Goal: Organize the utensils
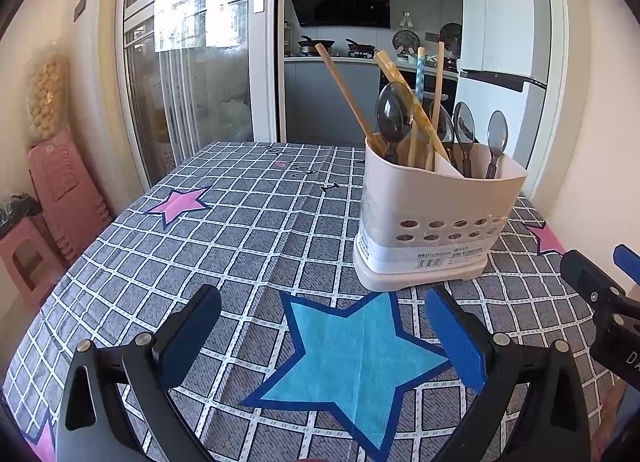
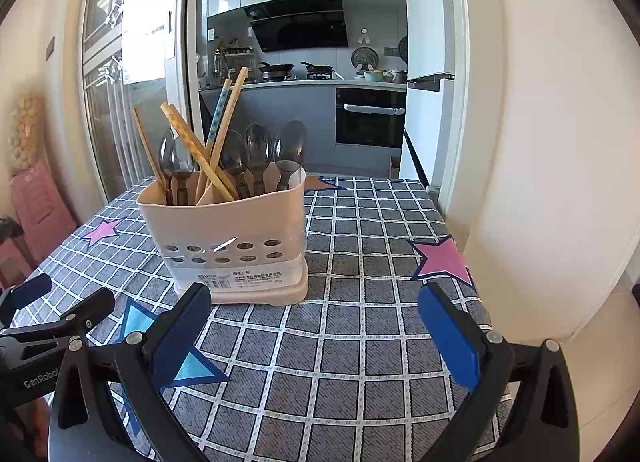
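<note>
Checked tablecloth (image 1: 248,230) covers table, bearing utensil holder (image 1: 432,222).

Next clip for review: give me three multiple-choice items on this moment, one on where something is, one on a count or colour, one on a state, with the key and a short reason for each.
1. Where are the chopsticks?
A. Lying on the tablecloth
B. Standing in the utensil holder
C. Held in the right tool

2. What colour is the large star in front of the left tool?
A. Light blue
B. Yellow
C. Green

3. What state is the right tool in?
A. Shut on a spoon
B. Shut on nothing
C. Open, holding nothing

Key: 1 B, they lean out of the holder's top beside the spoons. 2 A, light blue with a dark blue outline on the checked tablecloth. 3 C, its fingers stand wide apart with only cloth between them.
</note>
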Demonstrator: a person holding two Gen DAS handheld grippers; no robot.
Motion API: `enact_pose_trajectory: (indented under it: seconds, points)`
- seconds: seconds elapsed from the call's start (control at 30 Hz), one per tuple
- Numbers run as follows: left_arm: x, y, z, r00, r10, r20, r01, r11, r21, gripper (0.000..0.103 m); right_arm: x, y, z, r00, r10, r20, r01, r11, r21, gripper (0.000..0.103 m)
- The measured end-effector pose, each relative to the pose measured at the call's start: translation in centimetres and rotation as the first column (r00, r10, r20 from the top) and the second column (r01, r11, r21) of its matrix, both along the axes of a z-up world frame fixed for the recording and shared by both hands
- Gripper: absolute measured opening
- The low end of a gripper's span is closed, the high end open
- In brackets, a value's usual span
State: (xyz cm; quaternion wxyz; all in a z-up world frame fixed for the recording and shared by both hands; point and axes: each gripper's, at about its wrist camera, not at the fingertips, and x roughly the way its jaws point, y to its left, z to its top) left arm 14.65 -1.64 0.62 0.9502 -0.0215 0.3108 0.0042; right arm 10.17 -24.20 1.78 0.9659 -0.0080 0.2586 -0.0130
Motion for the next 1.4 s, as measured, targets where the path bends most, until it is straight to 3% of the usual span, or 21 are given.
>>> enact_pose_trajectory:
  seconds: [1.4]
  points:
    - [0.16, 0.1, -0.23, 0.999, -0.04, -0.013, 0.04, 0.999, 0.0, 0.103, -0.35, 0.55, -0.04, 1.0, 0.002, -0.004, -0.002, 1.0, 0.011, 0.103]
